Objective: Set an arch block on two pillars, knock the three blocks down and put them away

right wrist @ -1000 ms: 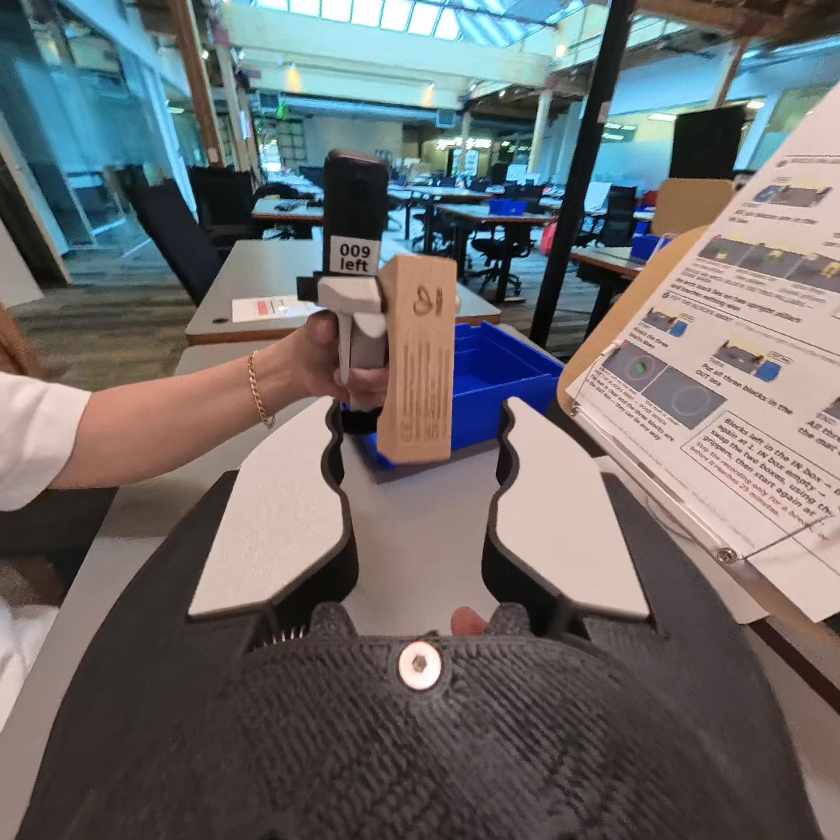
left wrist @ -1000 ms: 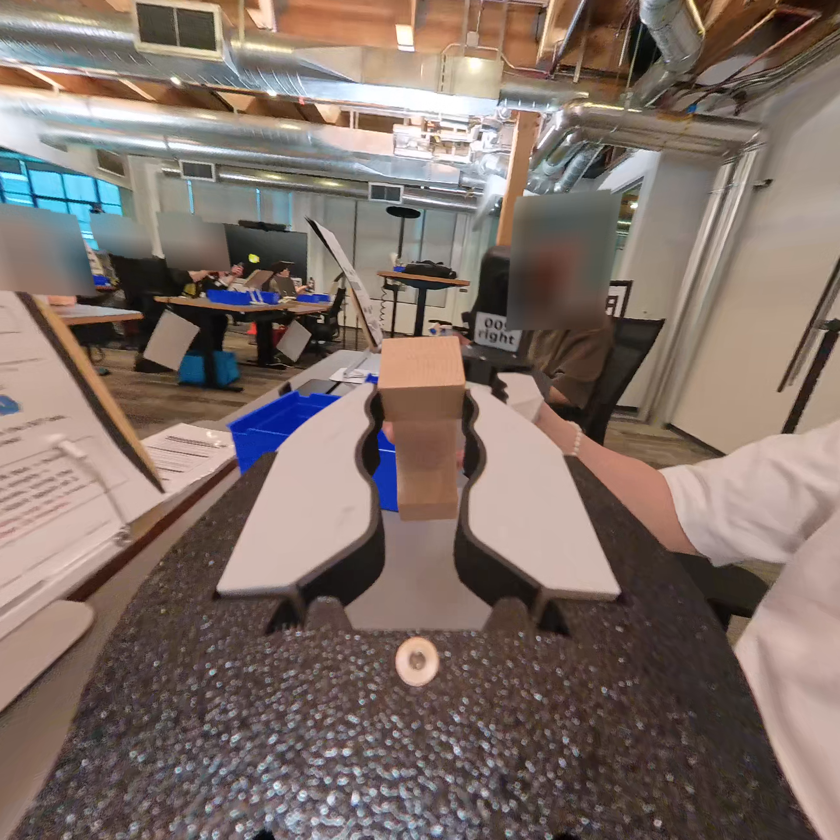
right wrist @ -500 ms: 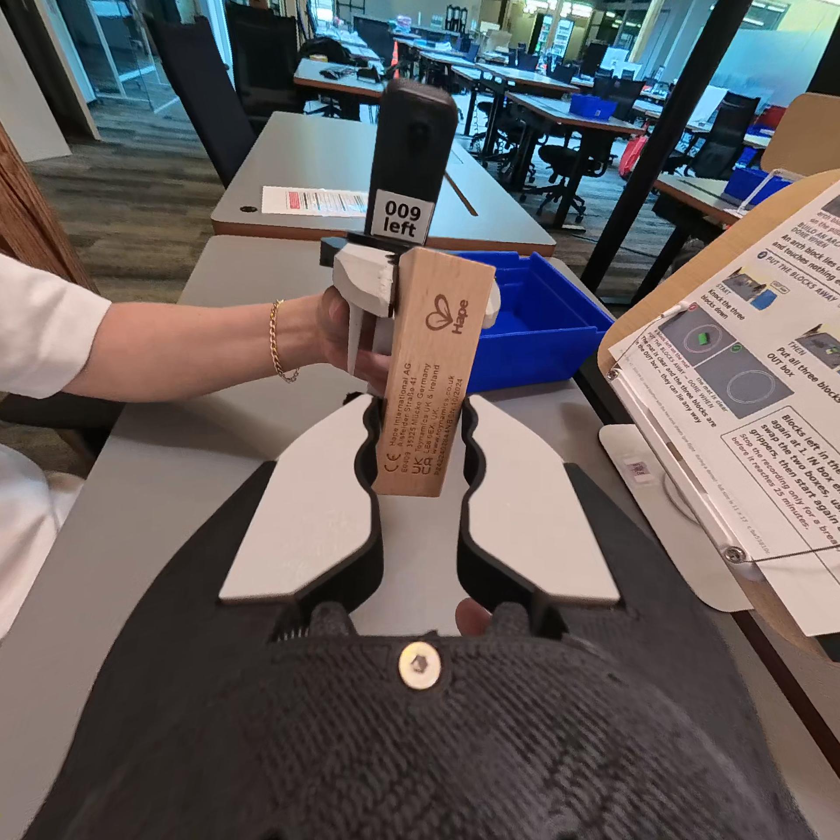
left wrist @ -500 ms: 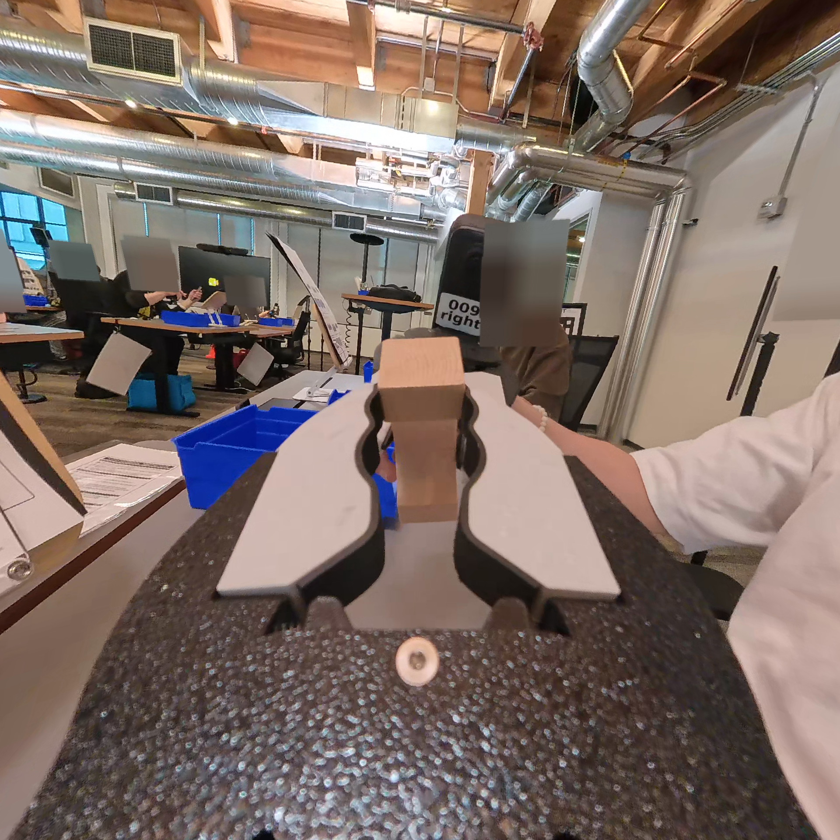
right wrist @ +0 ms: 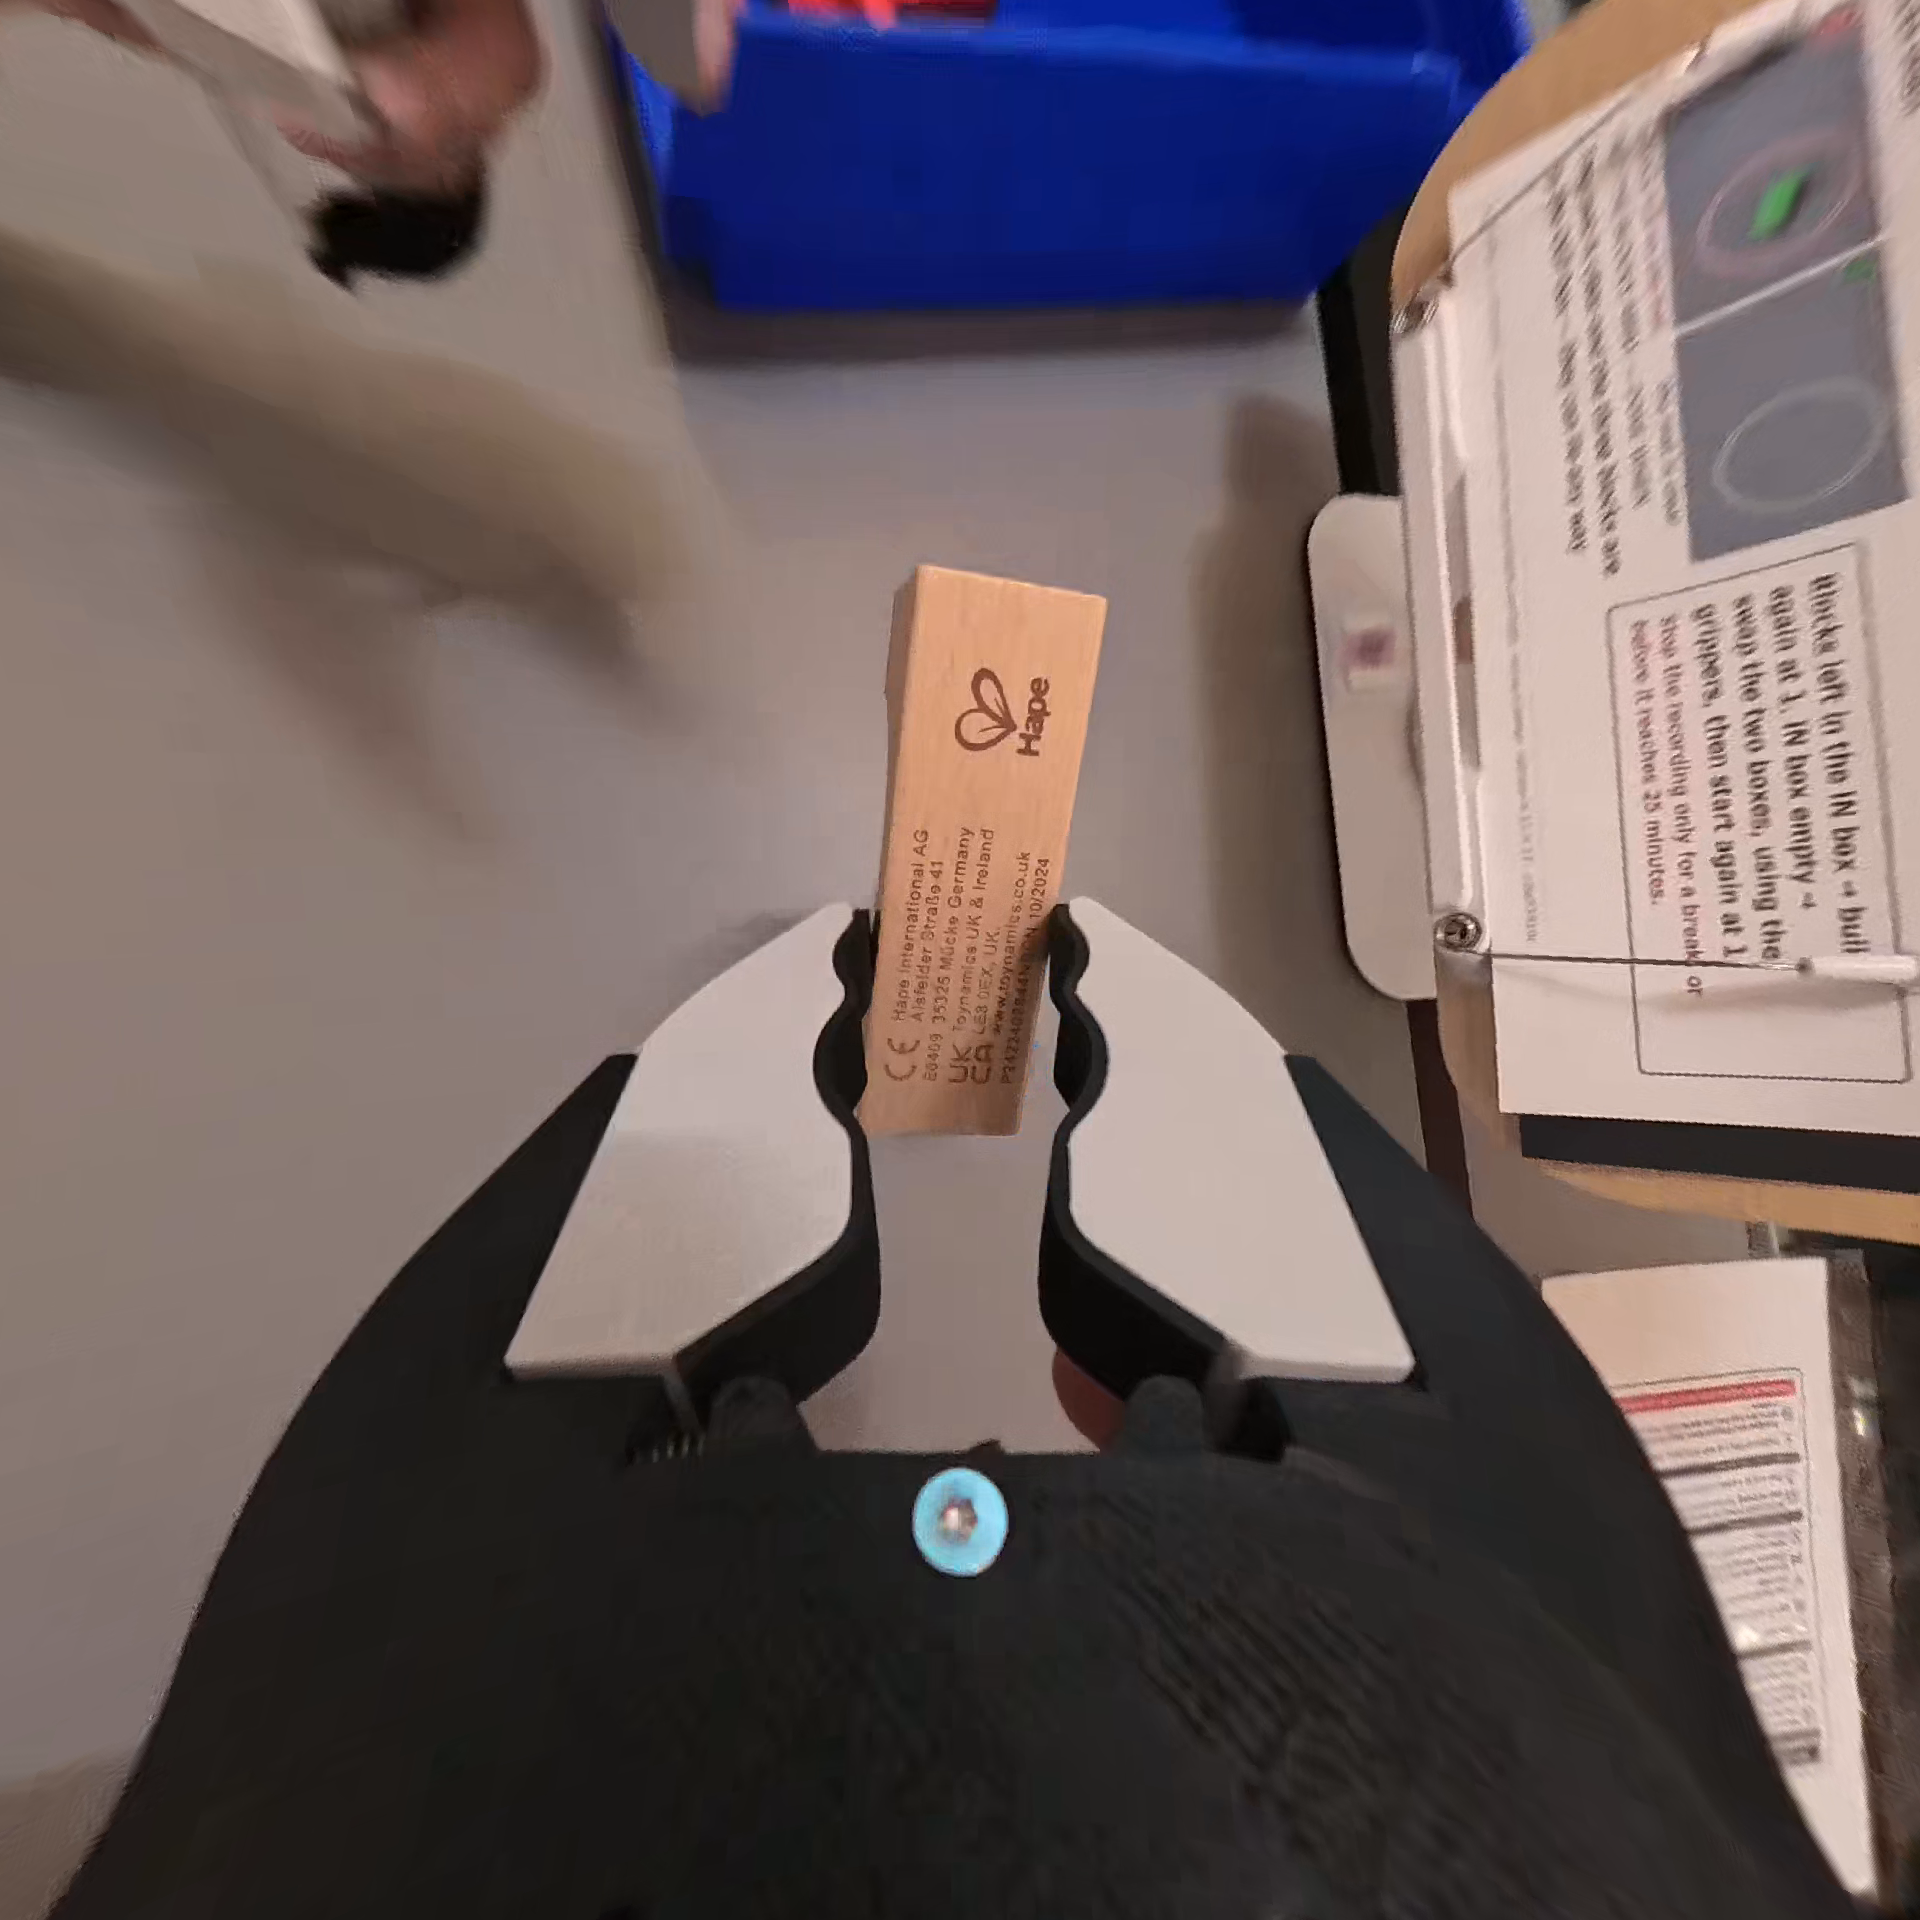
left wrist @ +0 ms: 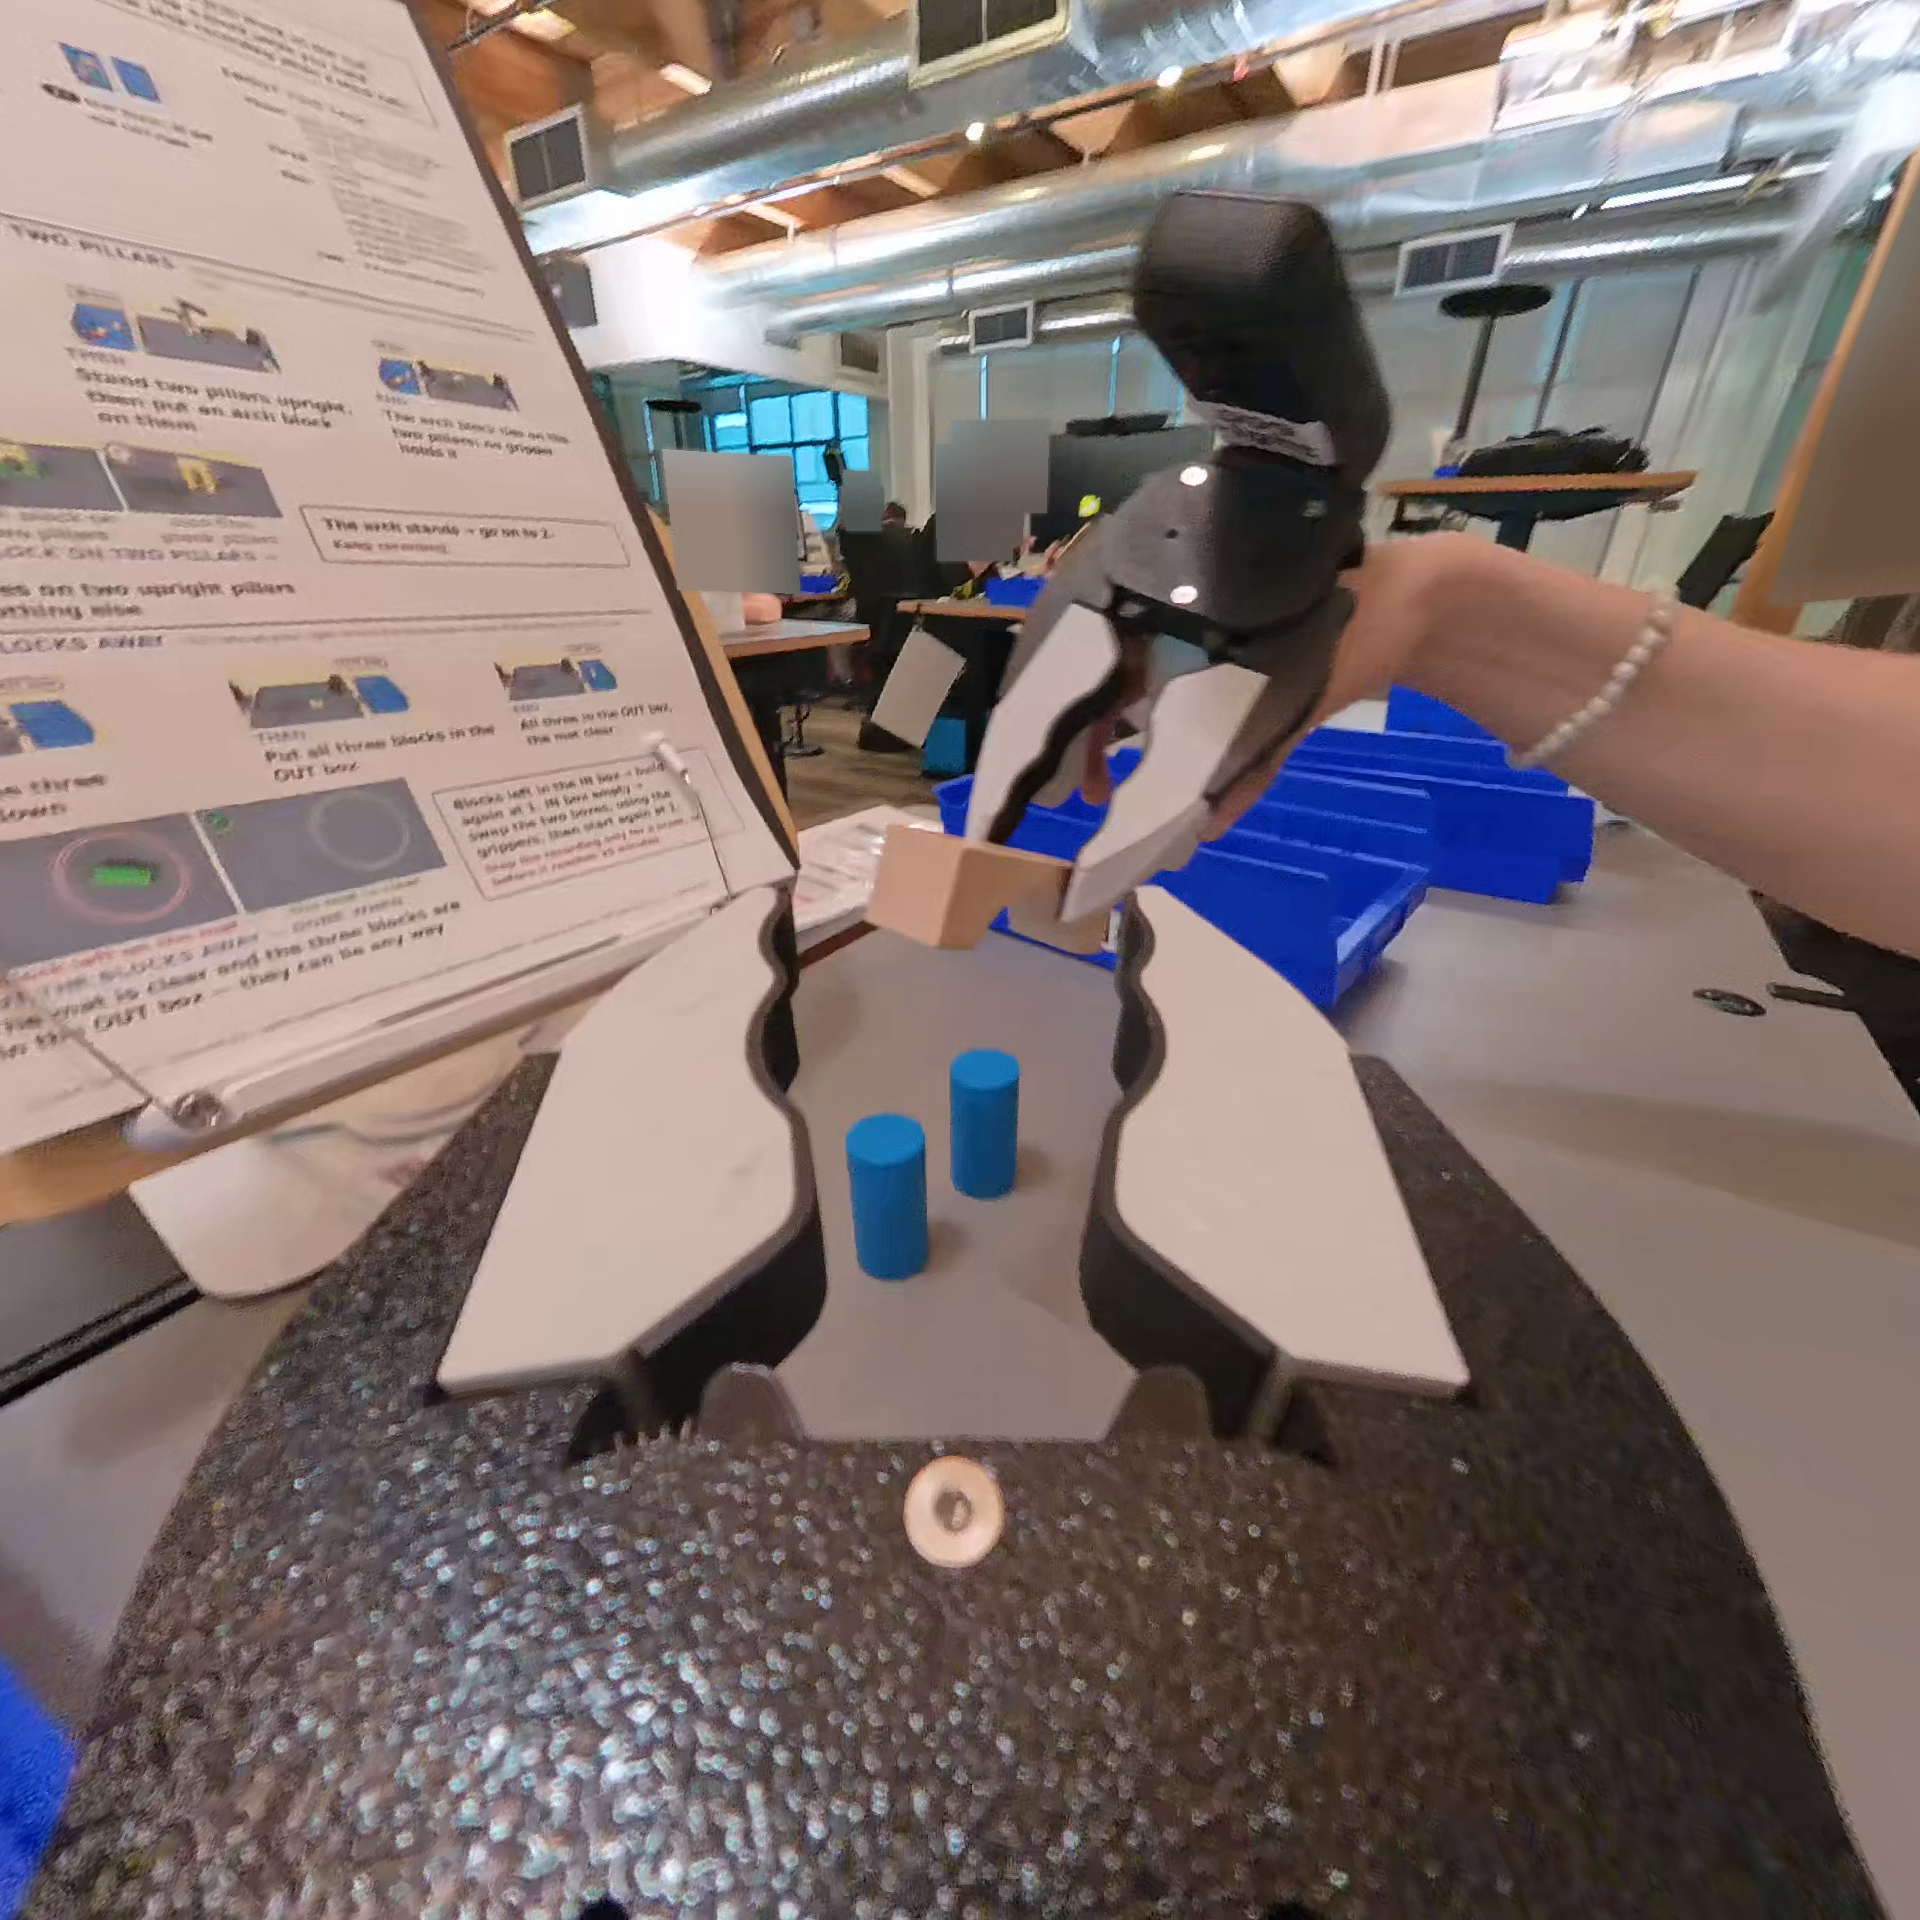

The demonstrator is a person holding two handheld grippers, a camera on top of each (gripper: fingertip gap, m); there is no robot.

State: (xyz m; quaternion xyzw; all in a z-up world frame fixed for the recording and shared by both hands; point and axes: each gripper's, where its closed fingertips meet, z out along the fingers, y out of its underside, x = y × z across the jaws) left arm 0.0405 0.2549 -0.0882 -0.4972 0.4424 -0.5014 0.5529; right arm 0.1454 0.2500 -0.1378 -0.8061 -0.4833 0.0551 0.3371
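Observation:
My right gripper (right wrist: pixel 961 914) is shut on a plain wooden block (right wrist: pixel 982 831) with printing on one face, gripping its lower half above the grey table (right wrist: pixel 312 935). In the left wrist view that right gripper (left wrist: pixel 1039 868) points downward and holds the block (left wrist: pixel 925 888) lying flat, in the air above two blue cylinders. The cylinders (left wrist: pixel 886 1195) (left wrist: pixel 983 1122) stand upright and close together on the table. My left gripper (left wrist: pixel 956 925) is open and empty, with the cylinders between its fingers (left wrist: pixel 644 1143). The left gripper shows only as a blur at the top left of the right wrist view.
A sloped stand with printed instruction sheets (left wrist: pixel 312 520) rises at the left, and shows on the right in the right wrist view (right wrist: pixel 1714 623). Blue bins (left wrist: pixel 1299 883) (right wrist: pixel 1039 177) sit behind the cylinders. A person's forearm (left wrist: pixel 1558 707) reaches in from the right. The gap from one gripper's tips to the other's is roughly 12 cm.
My left gripper let go of the wooden block and opened. My right gripper closed on the block and now points down at the table. The left view dropped to show the two cylinders.

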